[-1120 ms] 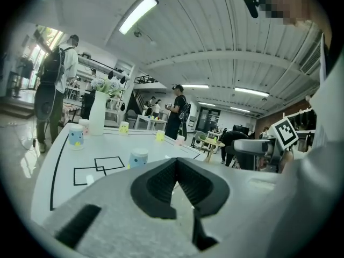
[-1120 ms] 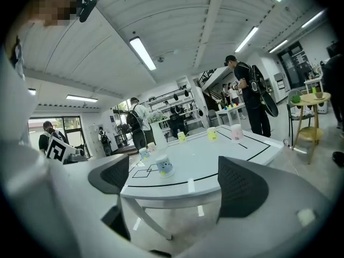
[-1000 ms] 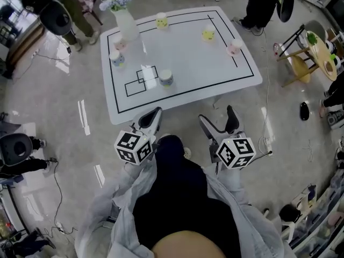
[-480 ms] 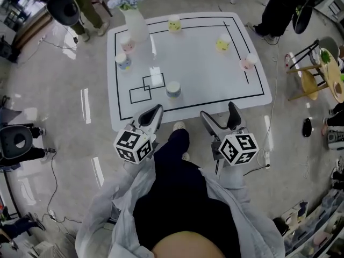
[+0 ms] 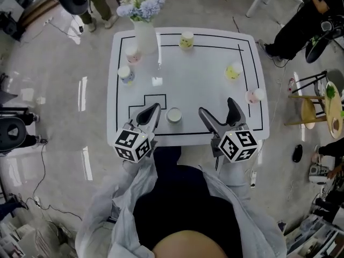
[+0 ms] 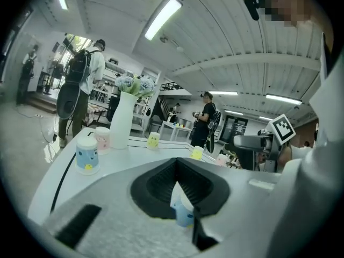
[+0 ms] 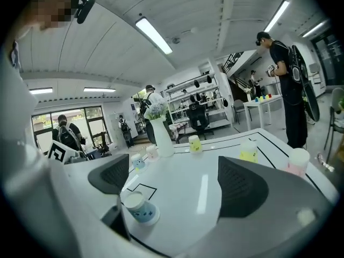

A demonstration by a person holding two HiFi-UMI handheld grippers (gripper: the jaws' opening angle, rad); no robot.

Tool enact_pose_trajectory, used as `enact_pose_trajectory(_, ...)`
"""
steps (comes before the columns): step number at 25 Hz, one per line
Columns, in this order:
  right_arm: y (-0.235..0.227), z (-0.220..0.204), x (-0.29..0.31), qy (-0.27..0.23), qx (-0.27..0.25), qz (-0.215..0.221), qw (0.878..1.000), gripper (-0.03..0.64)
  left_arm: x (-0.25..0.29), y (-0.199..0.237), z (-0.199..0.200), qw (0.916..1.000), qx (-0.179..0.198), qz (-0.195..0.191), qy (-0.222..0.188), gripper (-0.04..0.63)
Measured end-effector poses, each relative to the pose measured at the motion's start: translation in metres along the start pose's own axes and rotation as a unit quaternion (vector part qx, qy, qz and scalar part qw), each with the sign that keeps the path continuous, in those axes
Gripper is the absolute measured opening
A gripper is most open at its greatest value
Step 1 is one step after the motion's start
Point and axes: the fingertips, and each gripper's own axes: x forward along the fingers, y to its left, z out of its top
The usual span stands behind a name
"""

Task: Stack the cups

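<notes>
Several paper cups stand apart on the white table (image 5: 204, 90). Nearest is a blue cup (image 5: 173, 115), between my grippers at the front edge. Another blue cup (image 5: 126, 74) and a pink cup (image 5: 131, 54) stand at the left, a yellow cup (image 5: 186, 40) at the back, a yellow cup (image 5: 233, 71) and a pink cup (image 5: 252, 95) at the right. My left gripper (image 5: 149, 116) is shut and empty; the near blue cup (image 6: 183, 211) shows just past its tips. My right gripper (image 5: 220, 114) is open and empty, the blue cup (image 7: 138, 207) left of it.
A white vase (image 5: 145, 34) with flowers stands at the table's back left, beside the pink cup. People stand around the room's edges. A wooden stool (image 5: 309, 109) is on the floor at the right, and a cable (image 5: 43, 171) trails on the floor at the left.
The view has closed in on the table. Both grippers, earlier over the floor short of it, now reach over its front edge beside the near blue cup. Jaw states are unchanged.
</notes>
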Motion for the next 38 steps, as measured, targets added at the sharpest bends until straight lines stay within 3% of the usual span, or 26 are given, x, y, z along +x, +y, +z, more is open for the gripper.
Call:
enact_pose_trajectory(9,-0.003,0.035,0.083,0.016,-0.025,0.052,0.998,0.518,0.017,0.060,0.033,0.9978,-0.014,0.057,-0.031,0.000)
enact_pose_trajectory(15,-0.011,0.062,0.135,-0.005,-0.039,0.055,0.998,0.518,0.031,0.085,0.044,0.9963,-0.017,0.073,-0.042,0.000)
enact_pose_trajectory(24,-0.044,0.061,0.202,-0.014,-0.025,0.027,0.999,0.517,0.068,0.107,0.038,0.9966,-0.017,0.077,-0.026,0.000)
enact_pose_trajectory(38,-0.097,0.036,0.297,-0.008,-0.093,-0.040,0.995,0.461,0.112,0.144,0.022,0.9962,-0.048,0.070,-0.017,0.000)
